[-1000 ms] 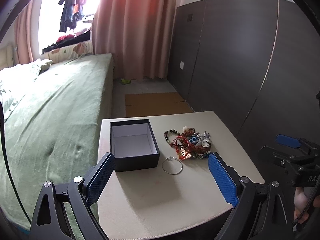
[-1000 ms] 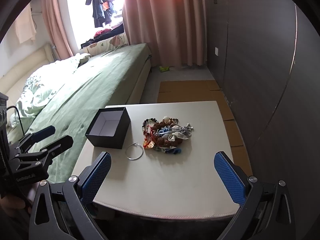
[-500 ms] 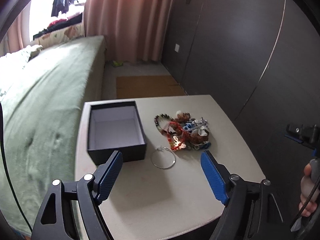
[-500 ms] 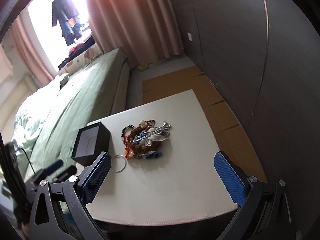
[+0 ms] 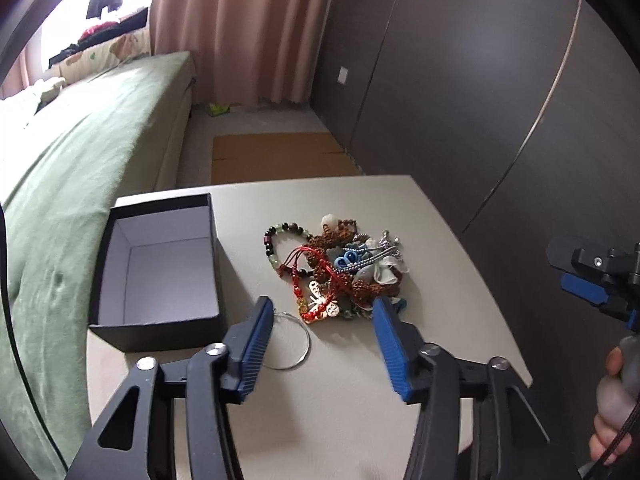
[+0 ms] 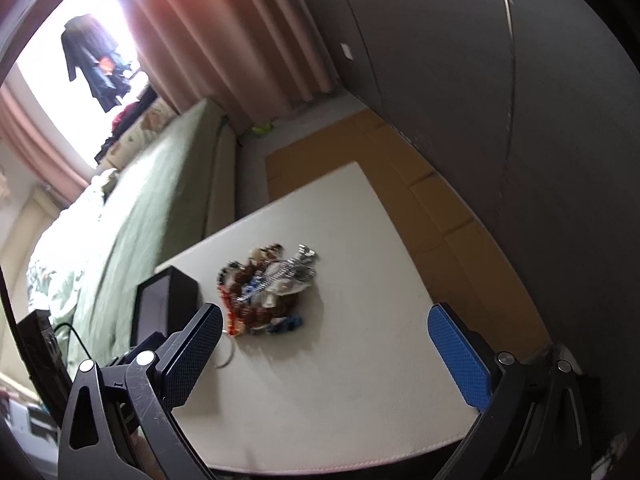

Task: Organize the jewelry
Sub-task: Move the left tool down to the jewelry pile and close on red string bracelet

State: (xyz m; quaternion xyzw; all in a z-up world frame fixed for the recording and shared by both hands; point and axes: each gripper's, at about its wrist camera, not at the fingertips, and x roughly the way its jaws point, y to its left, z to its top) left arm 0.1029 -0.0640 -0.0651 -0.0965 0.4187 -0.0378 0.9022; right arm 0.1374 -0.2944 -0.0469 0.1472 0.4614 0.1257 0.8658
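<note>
Two grippers are shown with jaws wide and nothing held. The left gripper (image 5: 322,312) is poised low over the ring (image 5: 289,342), which lies flat beside the box (image 5: 160,264) and just short of the pile (image 5: 340,268). The right gripper (image 6: 324,334) is tilted, apart. The ring is best pinched across its rim, clear of tangled cords, then lowered into the box.

Right wrist view — jewelry pile (image 6: 266,290) motion-blurred, pieces indistinct; silver ring (image 6: 225,354) and black box (image 6: 166,306) partly hidden behind the right gripper (image 6: 324,354) — the table's (image 6: 360,380) near edge likewise.
</note>
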